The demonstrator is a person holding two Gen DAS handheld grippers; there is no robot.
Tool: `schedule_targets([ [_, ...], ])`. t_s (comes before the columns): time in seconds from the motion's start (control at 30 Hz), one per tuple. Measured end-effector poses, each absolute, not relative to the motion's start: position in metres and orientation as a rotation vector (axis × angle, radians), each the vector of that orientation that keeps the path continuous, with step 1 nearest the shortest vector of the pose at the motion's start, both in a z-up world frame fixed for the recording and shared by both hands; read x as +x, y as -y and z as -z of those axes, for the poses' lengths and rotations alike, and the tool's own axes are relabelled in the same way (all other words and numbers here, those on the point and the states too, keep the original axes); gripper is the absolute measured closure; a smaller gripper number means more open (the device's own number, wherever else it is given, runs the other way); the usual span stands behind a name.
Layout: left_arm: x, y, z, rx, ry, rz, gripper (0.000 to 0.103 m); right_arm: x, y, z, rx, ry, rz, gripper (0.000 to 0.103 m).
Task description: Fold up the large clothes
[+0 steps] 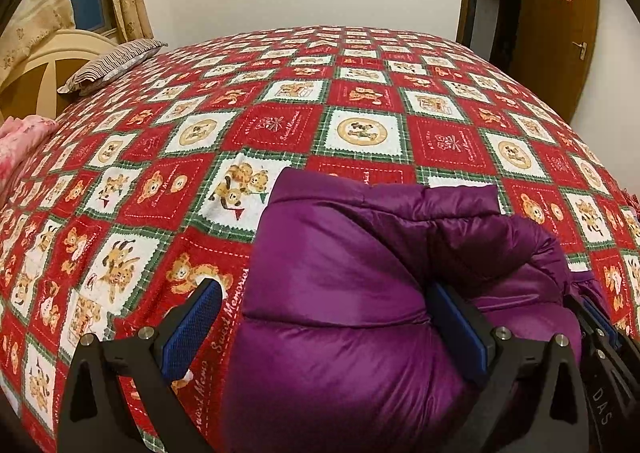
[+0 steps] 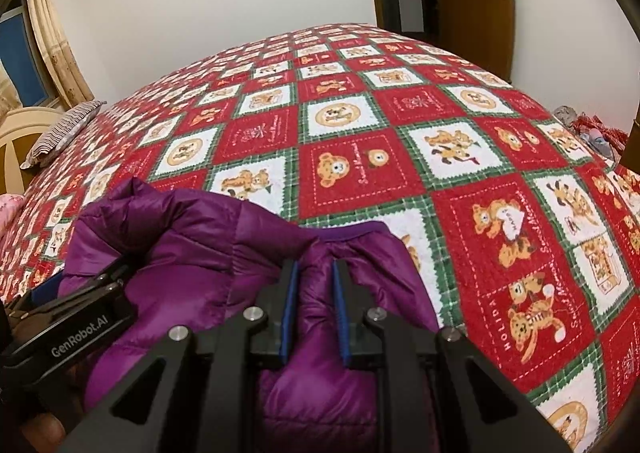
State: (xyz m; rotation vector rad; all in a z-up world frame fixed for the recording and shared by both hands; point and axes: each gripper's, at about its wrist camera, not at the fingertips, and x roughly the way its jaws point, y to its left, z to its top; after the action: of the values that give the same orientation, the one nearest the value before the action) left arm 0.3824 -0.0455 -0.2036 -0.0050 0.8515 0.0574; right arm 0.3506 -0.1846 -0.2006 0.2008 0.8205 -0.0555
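Observation:
A purple puffer jacket point(image 1: 360, 277) lies bunched and partly folded at the near edge of the bed; it also shows in the right wrist view point(image 2: 192, 253). My left gripper point(image 1: 326, 297) is open wide, its blue pads either side of a puffy fold of the jacket, not squeezing it. My right gripper point(image 2: 314, 273) is shut on a fold of the jacket, the fabric pinched between its blue pads. The right gripper also shows at the right edge of the left wrist view point(image 1: 600, 329), and the left gripper shows at the left of the right wrist view point(image 2: 80, 305).
The bed is covered by a red, white and green bear-pattern blanket point(image 1: 280, 125). A striped pillow point(image 1: 112, 65) lies at the far left by the cream headboard point(image 1: 48, 65). Pink bedding point(image 1: 20, 141) sits at the left. A wooden door point(image 1: 560, 33) stands far right.

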Motion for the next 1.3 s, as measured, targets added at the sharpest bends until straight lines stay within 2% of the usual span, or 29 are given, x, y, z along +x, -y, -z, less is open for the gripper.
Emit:
schedule_targets([
  [1.0, 0.386, 0.045, 0.206, -0.013, -0.874, -0.049, 0.001, 0.356, 0.18, 0.203, 0.157, -0.835, 0.082, 0.084],
  [1.1, 0.381, 0.036, 0.195, -0.05, -0.93, -0.017, 0.001, 0.357, 0.179, 0.2, 0.135, -0.852, 0.076, 0.083],
  [1.17, 0.362, 0.028, 0.177, -0.088, -0.898, -0.006, 0.001, 0.346, 0.182, 0.185, 0.136, -0.837, 0.062, 0.083],
  [1.23, 0.33, 0.02, 0.159, -0.111, -0.822, 0.039, 0.001, 0.32, 0.185, 0.163, 0.174, -0.755, 0.056, 0.077],
  [1.3, 0.309, 0.018, 0.164, -0.093, -0.809, 0.055, 0.001, 0.302, 0.184, 0.156, 0.188, -0.725, 0.043, 0.07],
])
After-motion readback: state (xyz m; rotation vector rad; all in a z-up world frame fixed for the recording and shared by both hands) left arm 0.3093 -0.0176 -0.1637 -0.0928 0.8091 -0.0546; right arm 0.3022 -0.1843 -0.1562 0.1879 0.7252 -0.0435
